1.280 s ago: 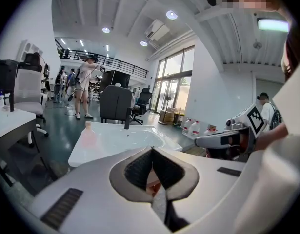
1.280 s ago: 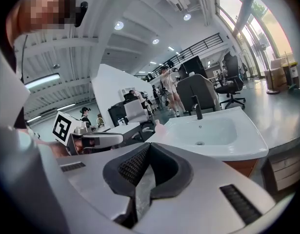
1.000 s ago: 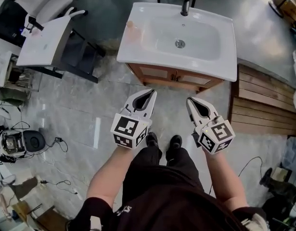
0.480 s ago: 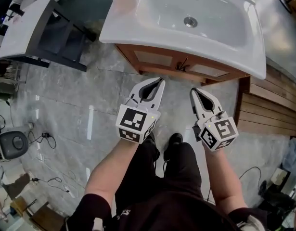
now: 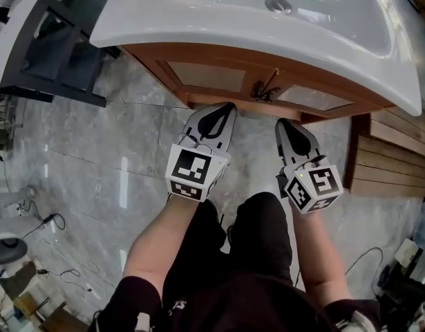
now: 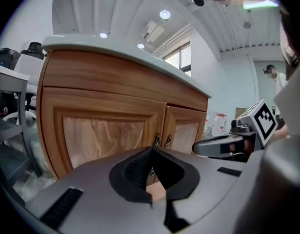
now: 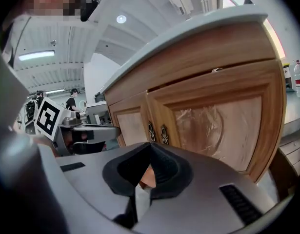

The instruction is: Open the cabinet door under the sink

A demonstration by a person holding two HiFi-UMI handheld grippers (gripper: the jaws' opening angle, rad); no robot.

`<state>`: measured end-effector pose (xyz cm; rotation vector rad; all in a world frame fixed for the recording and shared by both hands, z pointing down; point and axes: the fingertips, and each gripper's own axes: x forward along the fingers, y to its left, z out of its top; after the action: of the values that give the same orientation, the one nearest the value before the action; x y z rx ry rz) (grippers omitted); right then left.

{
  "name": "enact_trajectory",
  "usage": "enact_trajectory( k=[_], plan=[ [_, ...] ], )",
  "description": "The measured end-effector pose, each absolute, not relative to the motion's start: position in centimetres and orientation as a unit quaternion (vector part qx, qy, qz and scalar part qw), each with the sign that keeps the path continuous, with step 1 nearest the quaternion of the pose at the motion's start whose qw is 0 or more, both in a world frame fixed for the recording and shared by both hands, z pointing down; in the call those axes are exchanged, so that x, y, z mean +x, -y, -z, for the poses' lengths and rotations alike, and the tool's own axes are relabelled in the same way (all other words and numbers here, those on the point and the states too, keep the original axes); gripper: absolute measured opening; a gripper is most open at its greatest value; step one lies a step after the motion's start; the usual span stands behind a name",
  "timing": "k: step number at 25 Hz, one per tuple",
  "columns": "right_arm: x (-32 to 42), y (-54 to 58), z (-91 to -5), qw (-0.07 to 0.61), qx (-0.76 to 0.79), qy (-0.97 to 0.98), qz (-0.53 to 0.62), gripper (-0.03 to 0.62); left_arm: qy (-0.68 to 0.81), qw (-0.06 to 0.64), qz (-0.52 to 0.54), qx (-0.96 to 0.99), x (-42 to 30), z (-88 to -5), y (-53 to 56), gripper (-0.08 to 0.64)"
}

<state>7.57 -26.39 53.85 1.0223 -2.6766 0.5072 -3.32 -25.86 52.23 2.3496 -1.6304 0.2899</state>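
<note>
Approach step: left gripper (image 5: 224, 108) and right gripper (image 5: 284, 124), both pressed together and empty, face the handles (image 5: 265, 91) ahead; one must spread next.

Bare floor (image 5: 129, 144) lies free between the cabinet doors (image 5: 211, 76) and the two closed claws, left claw (image 5: 224, 108) and right claw (image 5: 284, 123). Sink rim (image 5: 253, 37) overhangs the doors, blocking any reach from above. Black stand (image 5: 57, 54) crowds the left side, wooden slat platform (image 5: 388, 164) the right. Both are apart from the door handles (image 5: 264, 90).
</note>
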Motion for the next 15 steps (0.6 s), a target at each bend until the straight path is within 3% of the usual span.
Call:
enact_trajectory(
  k=[7, 15],
  plan=[
    [6.6, 28.5, -59.2, 0.11, 0.363, 0.913, -0.152, 0.044, 0.561, 0.116, -0.092, 0.814, -3.4, -58.0, 26.8, 0.015],
    [7.5, 28.8, -59.6, 0.097, 0.388, 0.909, -0.118, 0.086, 0.555, 0.095, -0.088, 0.822, -3.2, -58.4, 26.2, 0.015]
  ],
)
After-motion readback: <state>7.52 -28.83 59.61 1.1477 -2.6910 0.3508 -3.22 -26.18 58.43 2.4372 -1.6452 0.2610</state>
